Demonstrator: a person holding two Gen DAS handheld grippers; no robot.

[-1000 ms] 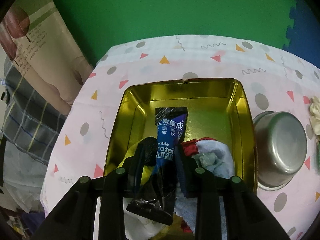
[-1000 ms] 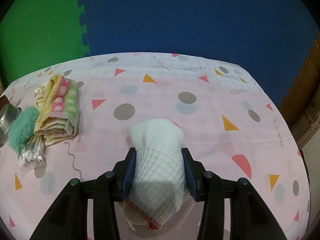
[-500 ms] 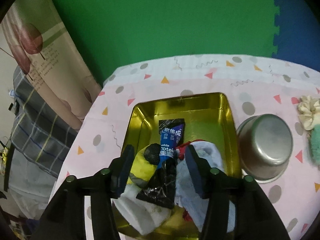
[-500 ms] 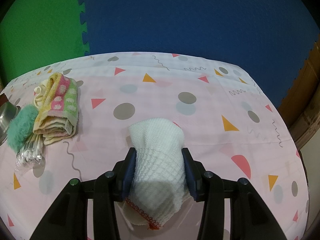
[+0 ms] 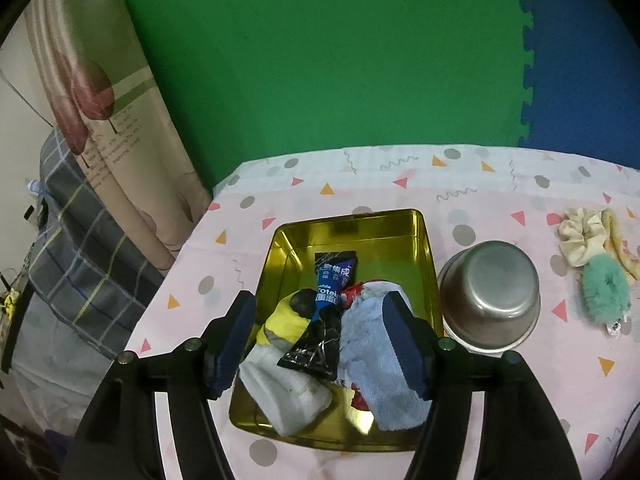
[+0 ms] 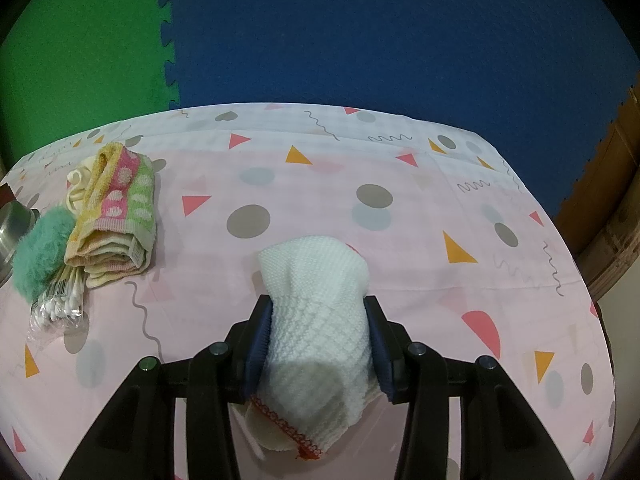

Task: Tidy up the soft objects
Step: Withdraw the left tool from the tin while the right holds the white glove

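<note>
A gold tin tray [image 5: 400, 220] holds a blue-black drink pouch [image 5: 326, 312], a yellow and white sock [image 5: 286, 344] and a light blue towel [image 5: 384, 364]. My left gripper [image 5: 322, 330] hangs open above the tray, holding nothing. My right gripper [image 6: 318, 340] is shut on a white knitted cloth [image 6: 320, 304] with an orange hem, just above the table. A folded striped towel [image 6: 116, 212], a cream scrunchie [image 5: 580, 230] and a teal fluffy scrunchie [image 6: 38, 246] lie between the two grippers.
A steel bowl [image 5: 490, 292] stands right of the tray. A bag of cotton swabs [image 6: 60, 304] lies by the teal scrunchie. The pink patterned tablecloth [image 6: 400, 160] ends at green and blue foam walls. A curtain and plaid cloth [image 5: 76, 248] are left of the table.
My left gripper opened, let go of the drink pouch into the tray, and pulled up and back. My right gripper has held still with the white cloth.
</note>
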